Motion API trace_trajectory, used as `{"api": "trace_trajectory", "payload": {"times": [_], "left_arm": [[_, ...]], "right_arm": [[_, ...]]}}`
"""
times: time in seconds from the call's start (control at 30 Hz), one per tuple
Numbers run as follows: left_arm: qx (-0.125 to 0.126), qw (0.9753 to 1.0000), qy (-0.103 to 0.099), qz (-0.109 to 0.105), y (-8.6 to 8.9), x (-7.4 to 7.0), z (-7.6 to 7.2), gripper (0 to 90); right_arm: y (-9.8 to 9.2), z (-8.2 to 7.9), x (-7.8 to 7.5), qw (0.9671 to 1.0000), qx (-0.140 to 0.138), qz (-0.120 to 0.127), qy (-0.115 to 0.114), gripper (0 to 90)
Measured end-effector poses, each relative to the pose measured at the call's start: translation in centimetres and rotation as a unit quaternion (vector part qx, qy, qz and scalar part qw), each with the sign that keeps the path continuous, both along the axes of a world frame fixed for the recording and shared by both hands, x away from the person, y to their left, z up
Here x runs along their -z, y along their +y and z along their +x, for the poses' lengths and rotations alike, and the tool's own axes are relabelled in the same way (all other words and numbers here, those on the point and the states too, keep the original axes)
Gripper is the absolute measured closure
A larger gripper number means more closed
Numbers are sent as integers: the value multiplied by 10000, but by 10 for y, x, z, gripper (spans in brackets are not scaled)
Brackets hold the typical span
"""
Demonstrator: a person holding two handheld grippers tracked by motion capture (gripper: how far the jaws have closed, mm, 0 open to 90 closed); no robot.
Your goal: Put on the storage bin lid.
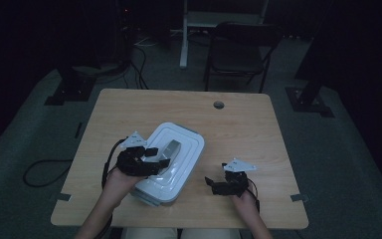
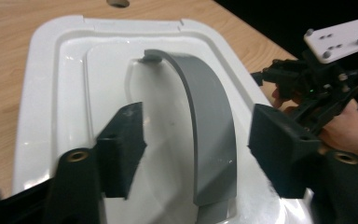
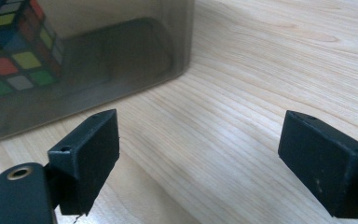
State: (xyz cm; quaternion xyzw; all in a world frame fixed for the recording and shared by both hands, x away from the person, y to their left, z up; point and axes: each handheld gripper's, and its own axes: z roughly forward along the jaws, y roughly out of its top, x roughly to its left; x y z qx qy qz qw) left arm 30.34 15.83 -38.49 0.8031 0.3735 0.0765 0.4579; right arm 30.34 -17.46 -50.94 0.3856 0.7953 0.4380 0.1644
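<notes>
Grey handle (image 2: 209,135) between left tongs (image 2: 200,149)

Dim lab or recording studio: black-curtained surround, lone wooden table (image 1: 238,119), folding chair (image 1: 238,50), stand bases and floor cables (image 1: 42,172).

1. One white lid (image 1: 179,154) with one grey handle (image 1: 170,148), on one smoky storage box (image 3: 98,60) near the desk's (image 1: 238,129) front edge.
2. One Rubik's cube (image 3: 14,44) inside the box.
3. One cable hole (image 1: 219,105) near the desk's back edge.
4. One folding chair (image 1: 241,47) behind the desk.
</notes>
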Motion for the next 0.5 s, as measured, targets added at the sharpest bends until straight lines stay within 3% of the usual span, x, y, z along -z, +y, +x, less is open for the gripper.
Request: {"api": "trace_trajectory", "payload": {"times": [0.13, 0.2, 0.43, 0.5], "left_arm": [[-179, 9997, -165, -83, 9, -4, -1, 279], [-254, 9993, -257, -100, 14, -6, -1, 192], [-478, 9969, -557, -273, 32, -9, -2, 186], [-551, 9964, -590, -269, 36, -8, -1, 96]], "right_arm": [[-2, 0, -1, 10000, 40, 27, -15, 124], [-3, 0, -2, 10000, 55, 39, -27, 124], [-4, 0, -2, 9999, 72, 82, 18, 124], [-4, 0, -2, 9999, 78, 86, 20, 124]]}}
